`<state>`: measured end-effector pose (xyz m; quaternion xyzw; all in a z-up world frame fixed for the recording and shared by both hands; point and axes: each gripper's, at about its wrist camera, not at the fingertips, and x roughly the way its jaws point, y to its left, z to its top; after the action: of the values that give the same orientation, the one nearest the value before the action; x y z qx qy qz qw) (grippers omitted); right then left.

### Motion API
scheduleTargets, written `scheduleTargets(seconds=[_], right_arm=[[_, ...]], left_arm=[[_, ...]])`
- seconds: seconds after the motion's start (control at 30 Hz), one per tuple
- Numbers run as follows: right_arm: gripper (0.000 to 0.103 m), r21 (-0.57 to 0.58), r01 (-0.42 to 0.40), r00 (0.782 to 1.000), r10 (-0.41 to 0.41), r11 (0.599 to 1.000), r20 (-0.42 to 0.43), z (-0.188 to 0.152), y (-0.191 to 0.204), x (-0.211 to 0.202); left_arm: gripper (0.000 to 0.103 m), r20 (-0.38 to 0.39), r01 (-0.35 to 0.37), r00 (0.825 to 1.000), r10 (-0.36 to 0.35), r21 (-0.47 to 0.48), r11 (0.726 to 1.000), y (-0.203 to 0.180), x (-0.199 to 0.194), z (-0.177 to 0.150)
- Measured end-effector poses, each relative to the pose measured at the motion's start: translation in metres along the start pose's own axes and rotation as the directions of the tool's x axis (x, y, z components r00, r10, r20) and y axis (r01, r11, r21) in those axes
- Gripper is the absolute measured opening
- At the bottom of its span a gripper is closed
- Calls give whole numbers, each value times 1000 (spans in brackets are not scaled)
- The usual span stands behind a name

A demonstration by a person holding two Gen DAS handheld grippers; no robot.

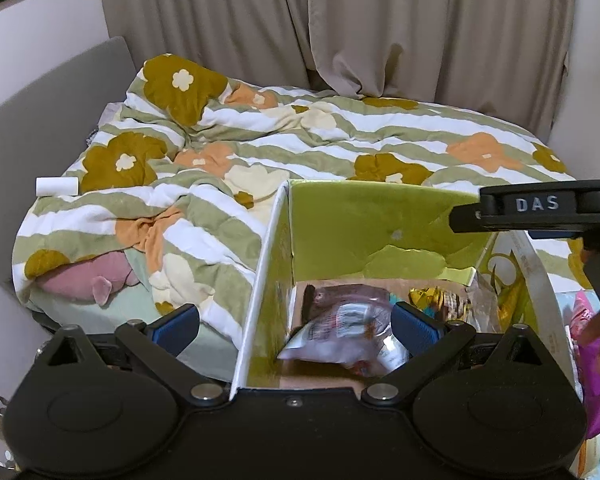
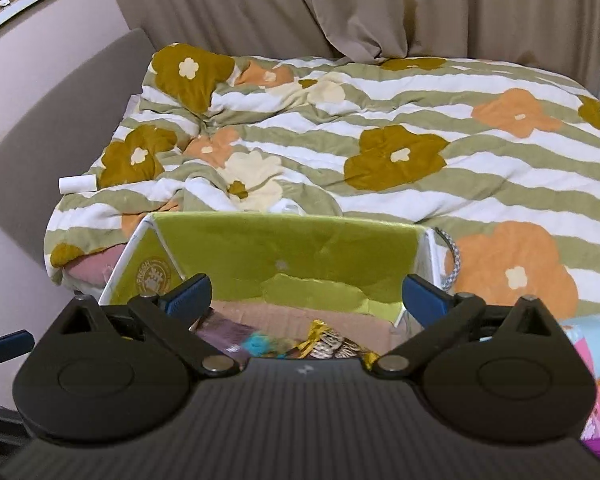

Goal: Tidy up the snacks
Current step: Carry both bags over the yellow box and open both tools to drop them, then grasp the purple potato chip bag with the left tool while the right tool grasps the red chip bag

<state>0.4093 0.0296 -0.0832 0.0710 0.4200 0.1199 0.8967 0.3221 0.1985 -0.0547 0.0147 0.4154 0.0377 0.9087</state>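
Closest to me, my left claw point(image 1: 294, 326) is spread wide with nothing in it, straddling the near left wall of the box point(image 1: 260, 280), one finger outside and one inside. Right under it a clear snack packet point(image 1: 340, 332) with a white label lies on the cardboard floor of the box, over something dark, with a gold-wrapped snack point(image 1: 428, 296) a bit further right. My right claw point(image 2: 306, 294) is spread too and empty, hanging just above the same box, and from that camera I can only see a blue blur, some gold foil and what look like round cookies peeking over the claw body. So I'd say I'm mid-sort, between picks, a few snacks already in the box. There's a purple bag point(image 1: 596, 360) and pink stuff outside the box on the right, cut off by the frame edge, so probably that's what goes in next; that'd mean swinging a claw over the right wall and pinching a bag by its edge. Can't read any labels, and the box's near end is hidden behind the claws. Further back it's just the flowery duvet point(image 1: 260, 140) on the bed, a white roll point(image 1: 57, 186) on its left edge, a pink plush point(image 1: 84, 280) tucked under the covers, then curtains point(image 1: 340, 20).
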Motion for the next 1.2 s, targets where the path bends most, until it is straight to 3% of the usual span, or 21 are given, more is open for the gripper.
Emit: scheduleTargets(seconds=[0.2,0.57,0.9,1.2], right_arm=[[103,-5,6,1000,-6,1000,-5,-3,-2,-18],[103,-26,51,996,-49,998,77,-16,13,-88],[103,82,122,980,-133,989,150,-55,-2,-162],[103,128,233,944,-256,964,210,-101,-58,-230]], left_arm=[[103,17,10,1000,-10,1,1000,0,-10,2],[103,104,45,993,-48,34,998,-4,-58,6],[103,159,188,966,-202,99,977,-24,-99,-7],[103,161,267,942,-293,163,950,-84,-121,-29]])
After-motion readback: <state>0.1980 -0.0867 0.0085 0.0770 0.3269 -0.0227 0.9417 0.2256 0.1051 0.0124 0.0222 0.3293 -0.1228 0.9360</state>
